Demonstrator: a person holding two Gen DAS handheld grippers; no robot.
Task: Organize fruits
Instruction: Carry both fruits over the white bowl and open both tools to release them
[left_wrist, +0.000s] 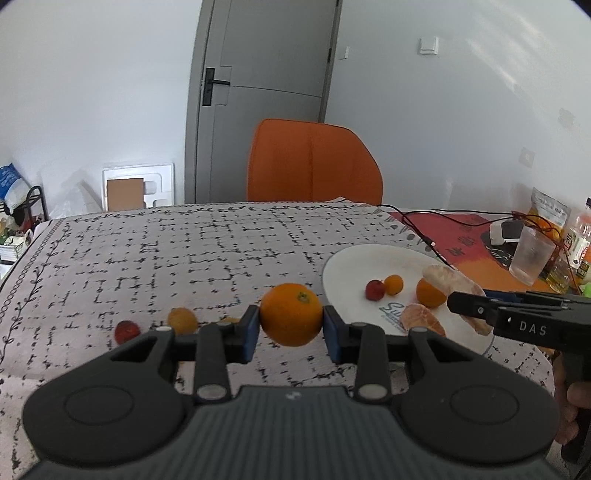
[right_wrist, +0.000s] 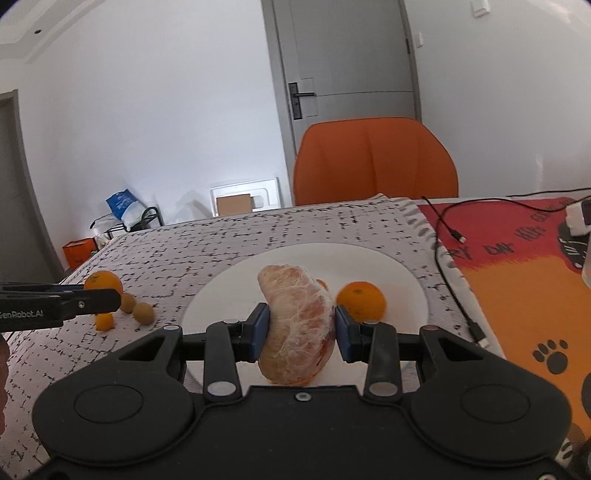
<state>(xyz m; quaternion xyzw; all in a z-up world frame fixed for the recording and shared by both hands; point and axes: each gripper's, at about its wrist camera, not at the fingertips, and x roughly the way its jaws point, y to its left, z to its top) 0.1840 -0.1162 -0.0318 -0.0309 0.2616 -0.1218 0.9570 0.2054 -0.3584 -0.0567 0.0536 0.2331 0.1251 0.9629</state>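
**Both grippers hold citrus at the plate's edge**

Nearest the left wrist camera, the left gripper (left_wrist: 291, 328) has its blue pads closed on a whole orange (left_wrist: 291, 314). The fruit is round, bright and smooth-skinned, with a small green stem scar facing up. It sits level between the fingers, above the patterned tablecloth (left_wrist: 147, 251) and just left of the white plate (left_wrist: 369, 266).

The right gripper (right_wrist: 302, 330) clamps a peeled citrus piece (right_wrist: 297, 325), a pale pink-orange, curved chunk covered in white pith threads. It stands upright between the pads, over the near part of the plate. From the left view this gripper reaches in from the right, roughly level, with part of the person's hand visible on its handle.

On the plate lie a second orange (right_wrist: 362, 301), another peeled chunk (left_wrist: 421, 319), a small kumquat-like fruit (left_wrist: 393, 284) and a small red fruit (left_wrist: 375, 290) beside it.

Left of the left gripper, on the cloth, rest a red fruit (left_wrist: 126, 331) and a dull yellow-brown one (left_wrist: 182, 320), near each other.

Farther back, an orange chair (left_wrist: 314, 162) stands behind the table, with a grey door (left_wrist: 266, 74) beyond it. A clear plastic cup (left_wrist: 530, 254) stands at the far right.
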